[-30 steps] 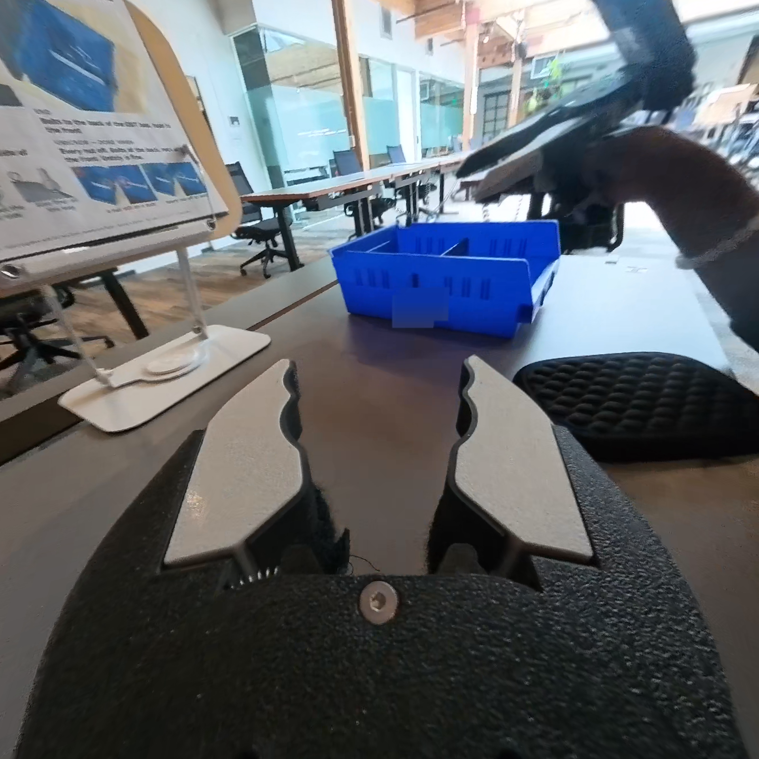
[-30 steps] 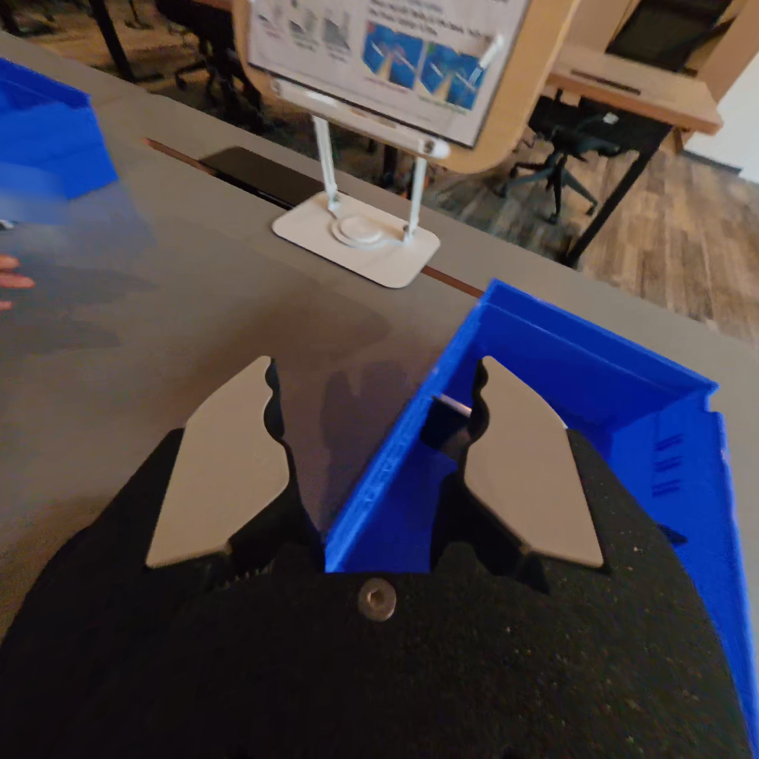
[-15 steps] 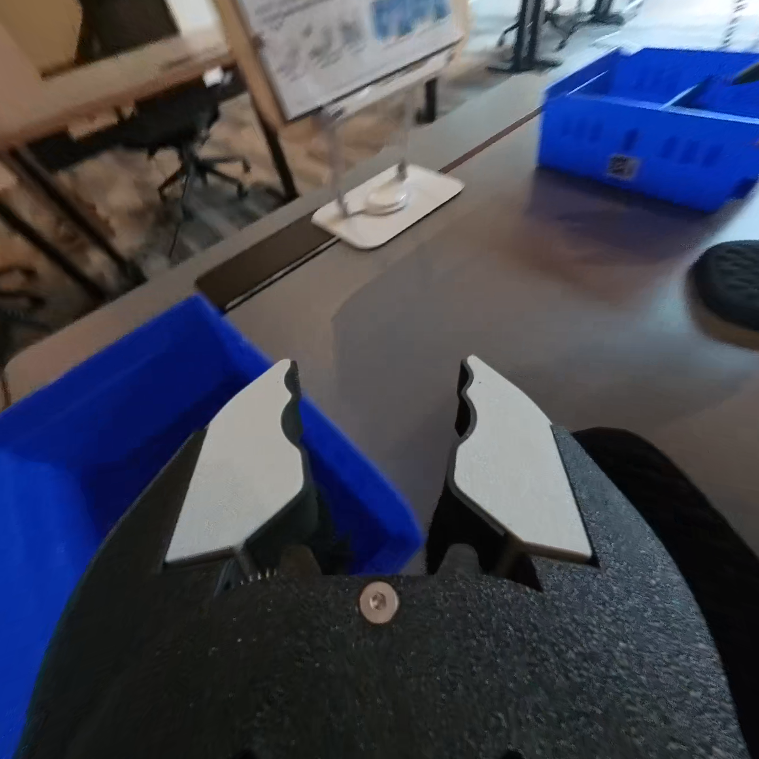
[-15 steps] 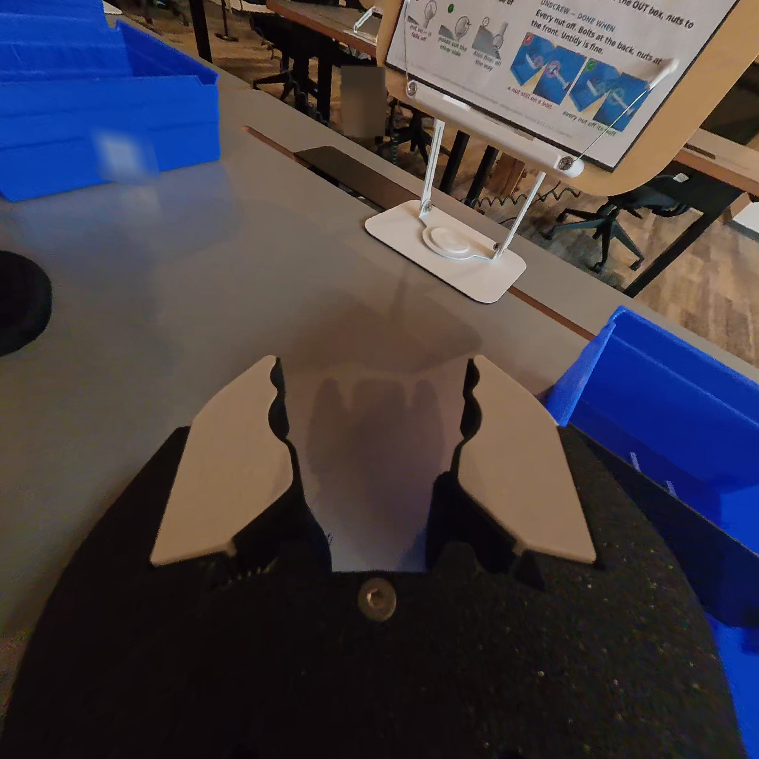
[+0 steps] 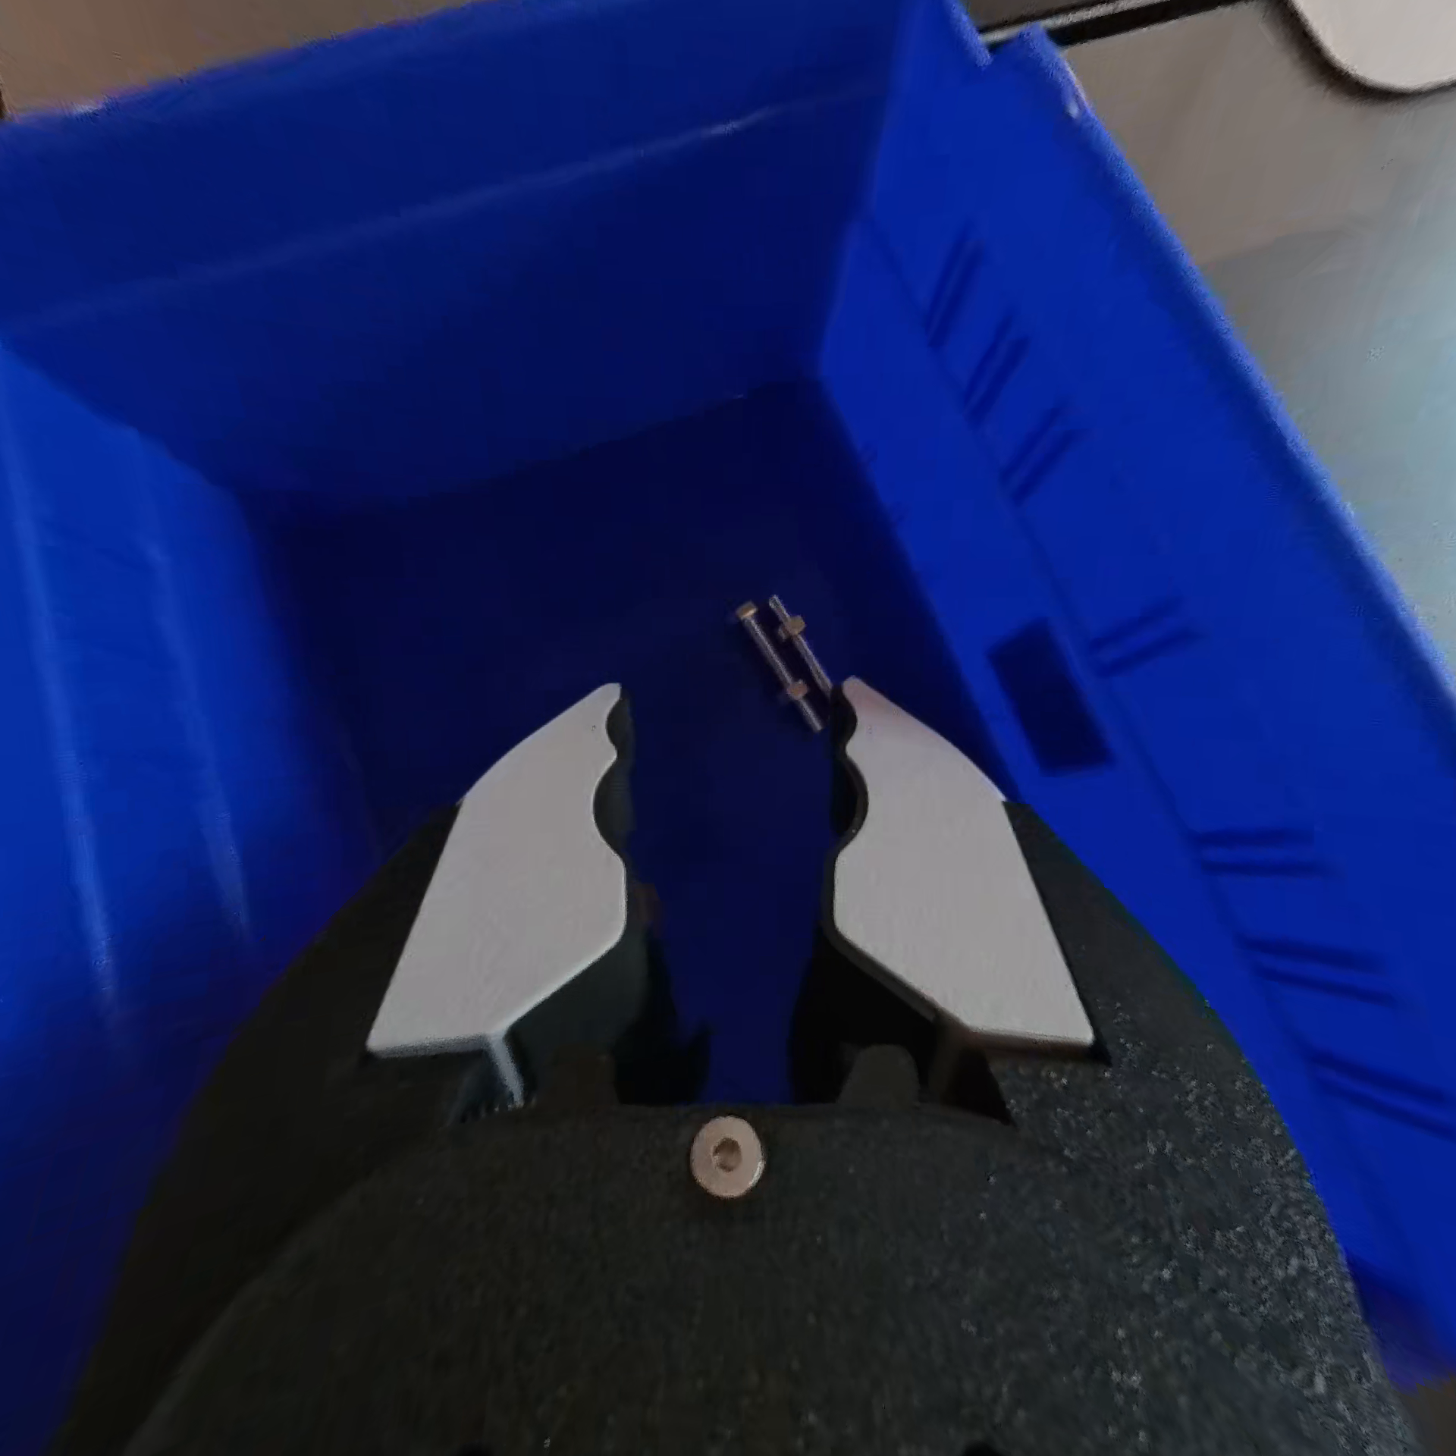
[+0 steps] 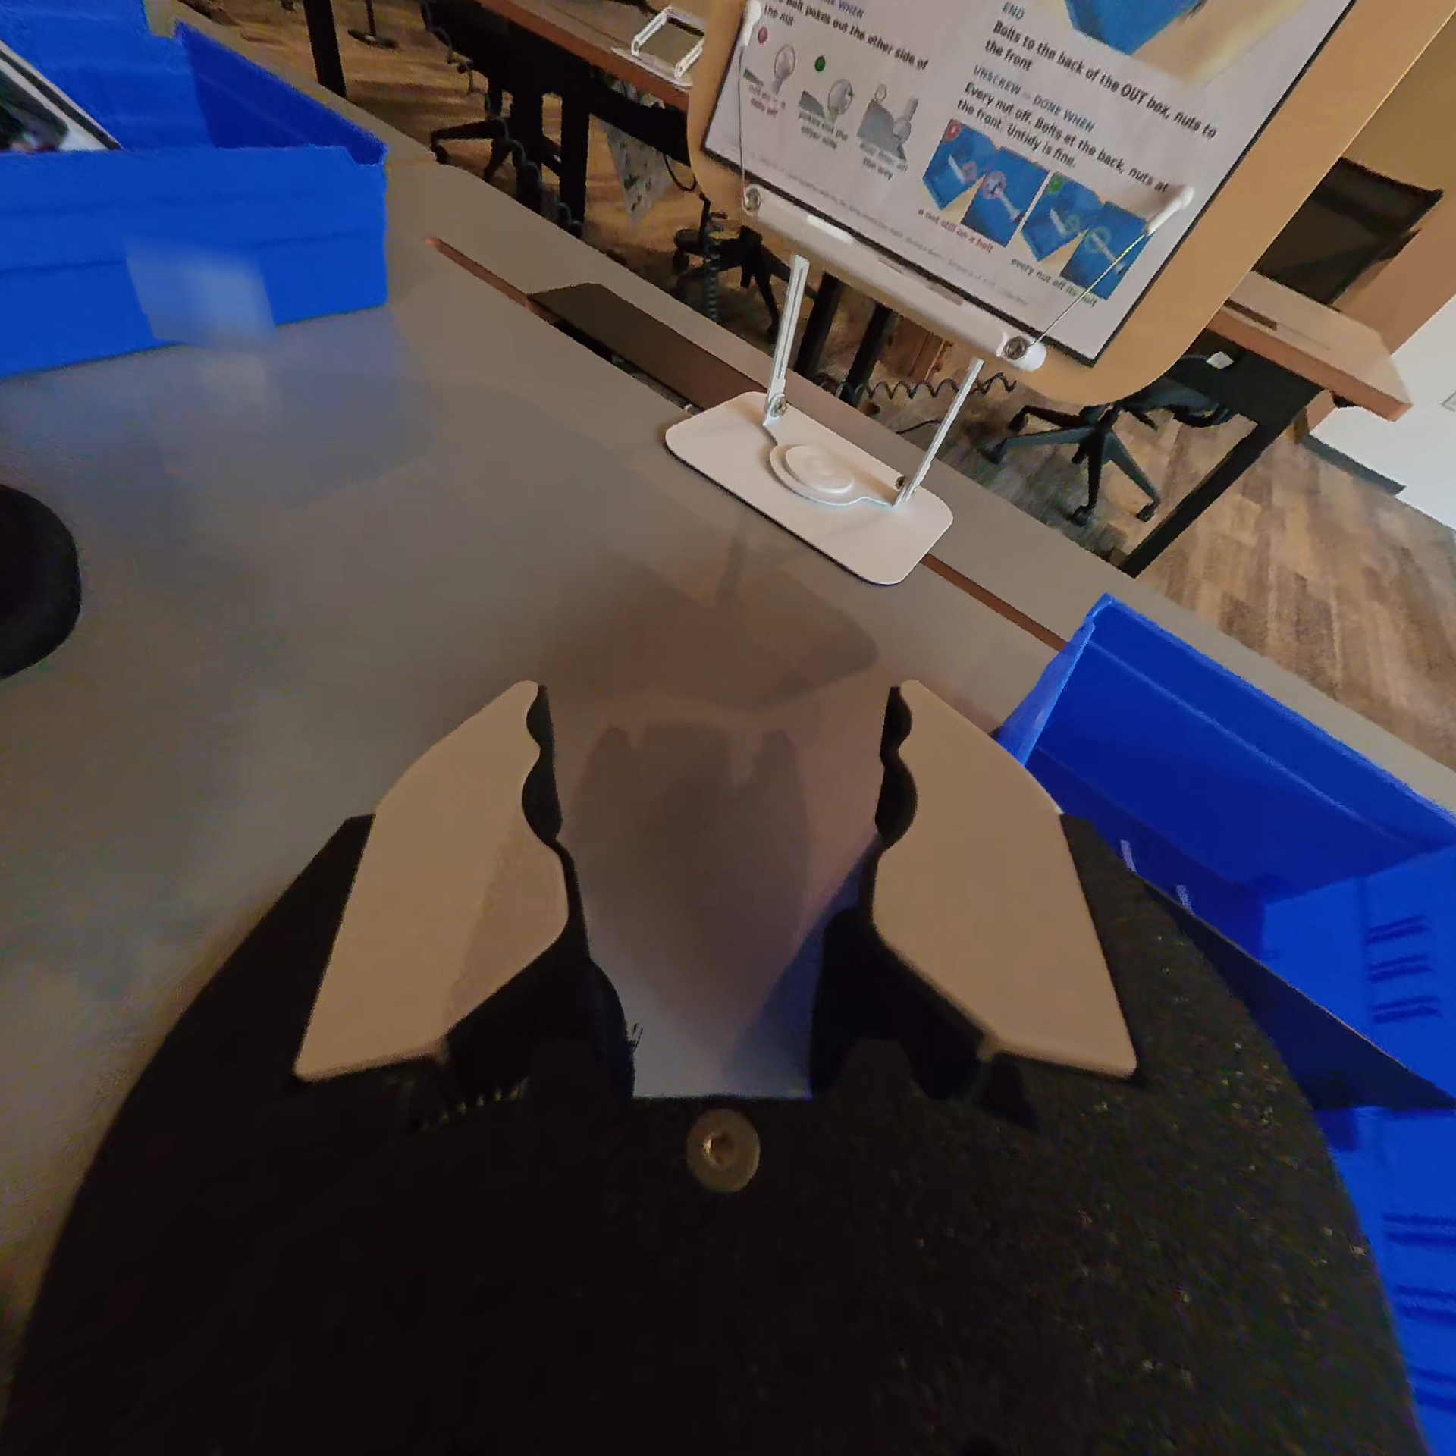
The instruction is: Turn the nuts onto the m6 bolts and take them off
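Left wrist view looks down into a deep blue bin point(image 5: 473, 260), where the left gripper point(image 5: 729, 697) hangs above the bin floor with its fingers point(image 5: 536, 835) spread and bare – only blue floor shows between them. Two bolts point(image 5: 780, 666) lie side by side on that floor, slanted, just ahead of the right fingertip; each carries a nut point(image 5: 797, 691) partway along its shank. One bolt shows its head at the far end, while the near end of the other runs behind the fingertip. Whether the finger touches it cannot be told. Past the bin's right wall a strip of grey desk point(image 5: 1300, 157) is visible.

Right wrist view shows the right gripper point(image 6: 713, 693) over open desk point(image 6: 315, 551), fingers point(image 6: 441, 890) wide apart with nothing between them – their shadow falls on the surface below. A blue bin point(image 6: 1229, 788) sits just to its right, and another blue bin point(image 6: 197, 213) stands well apart at the far left. A white stand point(image 6: 811, 488) at the desk's far edge holds up an instruction sheet point(image 6: 985, 134). A black pad point(image 6: 31, 583) lies at the left edge
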